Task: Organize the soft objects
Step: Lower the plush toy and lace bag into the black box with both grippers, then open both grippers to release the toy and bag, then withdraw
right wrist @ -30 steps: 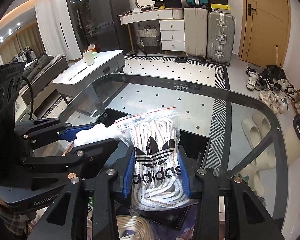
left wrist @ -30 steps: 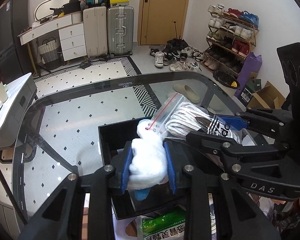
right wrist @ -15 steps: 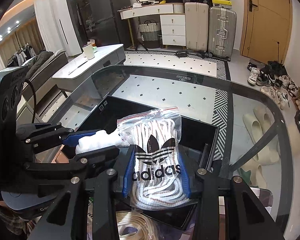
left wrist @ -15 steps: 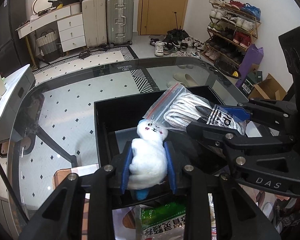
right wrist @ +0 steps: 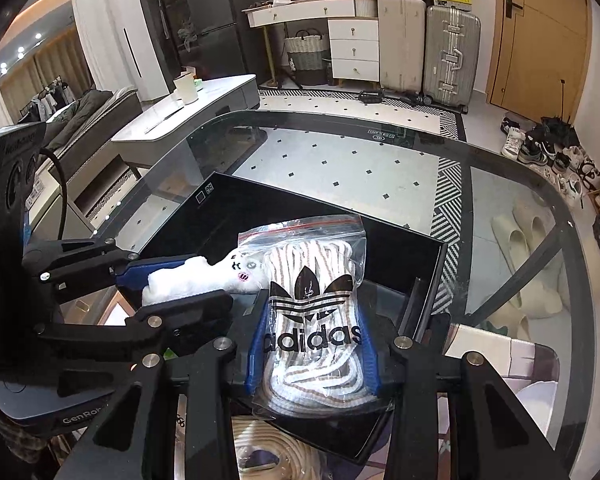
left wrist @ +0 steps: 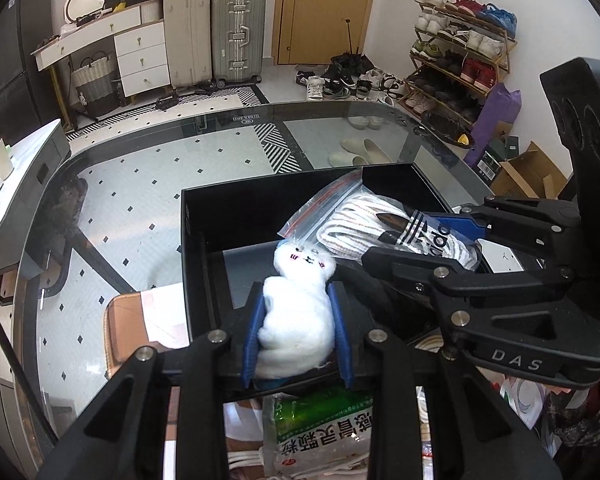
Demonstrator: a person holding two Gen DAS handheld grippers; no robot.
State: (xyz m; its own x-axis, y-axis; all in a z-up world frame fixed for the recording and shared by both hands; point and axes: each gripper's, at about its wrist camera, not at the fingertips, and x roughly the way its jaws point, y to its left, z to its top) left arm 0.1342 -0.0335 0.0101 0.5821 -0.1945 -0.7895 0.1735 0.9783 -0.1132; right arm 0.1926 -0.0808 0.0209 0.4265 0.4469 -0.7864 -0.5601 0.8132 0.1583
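Note:
My left gripper is shut on a small white plush toy with a stitched face, its blue pads pressing both sides. In the right wrist view the same plush toy shows at the left. My right gripper is shut on a clear zip bag of white laces with a black adidas print. The bag of laces also shows right of the plush. Both items hang over an open black box, whose far wall stands behind the bag, on the glass table.
The glass table shows patterned floor and slippers beneath. A green printed packet and an orange-brown item lie near the box's front. Coiled pale cord lies below the right gripper. Suitcases, a dresser and a shoe rack stand far behind.
Both grippers have moved forward and down over the black box, each keeping hold of its item. The box interior now fills more of both views.

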